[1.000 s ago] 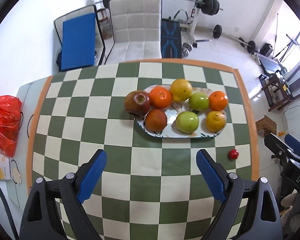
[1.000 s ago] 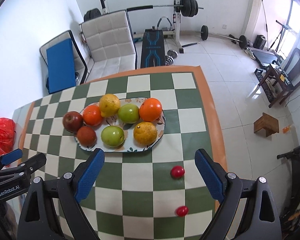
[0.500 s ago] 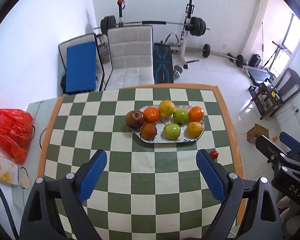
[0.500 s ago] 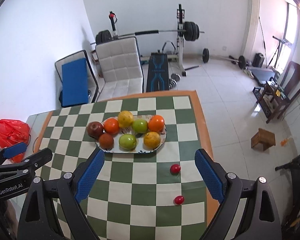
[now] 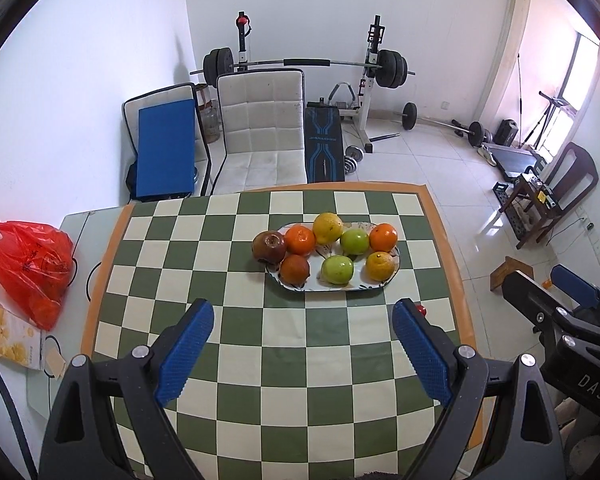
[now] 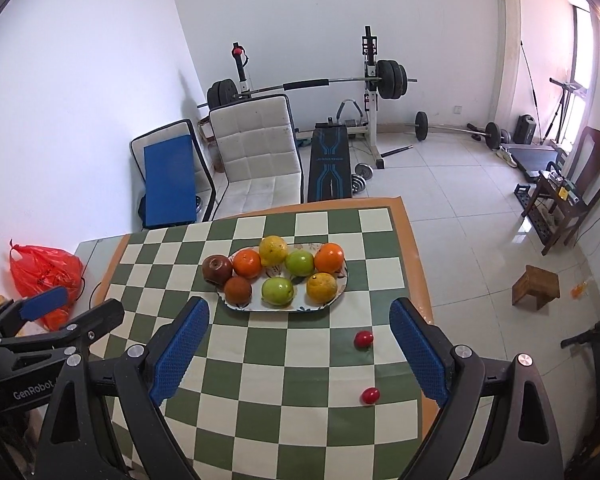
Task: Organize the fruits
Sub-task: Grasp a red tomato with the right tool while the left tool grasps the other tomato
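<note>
A white oval plate [image 5: 374,284] [image 6: 342,286] on the green checked table holds several fruits: oranges, two green apples [image 5: 337,269] [image 6: 277,290] and a yellow citrus; a dark red apple [image 5: 269,247] [image 6: 217,268] rests at its left end. Two small red fruits [image 6: 363,338] [image 6: 370,395] lie on the table right of the plate; one shows partly behind my left finger [image 5: 421,309]. My left gripper [image 5: 302,350] is open and empty, high above the near table. My right gripper [image 6: 298,350] is open and empty too.
A red plastic bag [image 5: 32,264] and a snack box [image 5: 4,336] lie on a side surface at the left. A white chair [image 5: 264,128], blue mat and weight bench [image 5: 324,144] stand beyond the table. A small wooden stool [image 6: 536,286] is on the floor at the right.
Both grippers have pulled back and up from the table, so the plate looks smaller and more of the room shows. Both stay open. The fruits have not moved.
</note>
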{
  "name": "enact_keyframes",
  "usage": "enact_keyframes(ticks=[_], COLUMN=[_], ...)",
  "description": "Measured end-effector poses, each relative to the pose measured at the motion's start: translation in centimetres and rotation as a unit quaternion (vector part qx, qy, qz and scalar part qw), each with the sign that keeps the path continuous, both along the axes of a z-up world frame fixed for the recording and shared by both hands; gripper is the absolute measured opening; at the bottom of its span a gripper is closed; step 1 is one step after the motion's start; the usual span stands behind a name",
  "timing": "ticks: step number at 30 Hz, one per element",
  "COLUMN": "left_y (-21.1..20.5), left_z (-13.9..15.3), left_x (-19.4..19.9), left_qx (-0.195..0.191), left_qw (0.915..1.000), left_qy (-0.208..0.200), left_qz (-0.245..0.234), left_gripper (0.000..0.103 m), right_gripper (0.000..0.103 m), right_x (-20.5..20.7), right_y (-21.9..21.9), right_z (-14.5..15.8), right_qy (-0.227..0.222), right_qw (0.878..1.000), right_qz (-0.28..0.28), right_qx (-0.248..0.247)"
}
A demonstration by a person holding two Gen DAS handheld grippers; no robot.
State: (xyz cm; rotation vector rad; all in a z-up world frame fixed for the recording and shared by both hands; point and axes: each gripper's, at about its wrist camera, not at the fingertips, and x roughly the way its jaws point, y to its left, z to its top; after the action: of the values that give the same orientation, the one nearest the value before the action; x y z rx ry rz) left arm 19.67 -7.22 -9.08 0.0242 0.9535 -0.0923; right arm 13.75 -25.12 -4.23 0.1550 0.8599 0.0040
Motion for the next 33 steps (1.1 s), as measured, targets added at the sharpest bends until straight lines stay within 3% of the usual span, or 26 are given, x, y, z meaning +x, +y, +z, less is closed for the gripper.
enact_keyframes(ticks=[3,4,6,9,13,14,16,21,23,26,33], left_y=[-0.2,-0.4,-1.0,-2.1,-4.3,-4.8,-6.4,-10.2,-11.3,-13.1,-17.9], left_z=[-0.7,-1.2,-2.6,-5.3,-10.3,-11.2,-14.0,-19.3,-21.1,-23.0,-25.9], left_x=[0.6,1.0,1.9,3.3,5.4,5.8,6.9,8.8,9.4,10.2,12.3], left_qx=[0.006,0.013,0.029,0.063,0.094,0.099,0.113,0.135,0.136,0.134,0.084], left_qw=[1.0000,0.9998,0.9993,0.9972,0.9920,0.9905,0.9854,0.9719,0.9663,0.9594,0.9497], left_qy=[0.005,0.011,0.022,0.039,0.084,0.095,0.124,0.181,0.204,0.230,0.273], left_qz=[0.004,0.004,0.004,0.006,-0.008,-0.013,-0.030,-0.068,-0.080,-0.093,-0.129], left_gripper=[0.092,0.100,0.103,0.103,0.103,0.103,0.103,0.103,0.103,0.103,0.103], right_gripper=[0.094,0.096,0.098,0.098,0.096,0.093,0.073,0.058,0.054,0.033,0.031], right_x=[0.3,0.5,1.3,2.8,4.4,4.6,5.0,4.9,4.6,4.6,4.2], right_y=[-0.2,-0.4,-1.1,-2.9,-6.3,-6.9,-8.4,-10.5,-10.8,-10.9,-11.9], right_z=[-0.4,-0.7,-1.9,-5.1,-13.2,-14.9,-19.9,-28.9,-31.2,-33.6,-32.8], right_qy=[0.002,0.002,0.011,0.049,0.132,0.150,0.201,0.281,0.296,0.315,0.283], right_qw=[1.000,1.000,1.000,0.998,0.989,0.986,0.976,0.952,0.947,0.939,0.948], right_qz=[-0.004,-0.007,-0.010,-0.029,-0.059,-0.065,-0.078,-0.100,-0.104,-0.099,-0.105], right_qx=[0.006,0.006,0.000,0.003,0.014,0.014,0.026,0.066,0.076,0.092,0.095])
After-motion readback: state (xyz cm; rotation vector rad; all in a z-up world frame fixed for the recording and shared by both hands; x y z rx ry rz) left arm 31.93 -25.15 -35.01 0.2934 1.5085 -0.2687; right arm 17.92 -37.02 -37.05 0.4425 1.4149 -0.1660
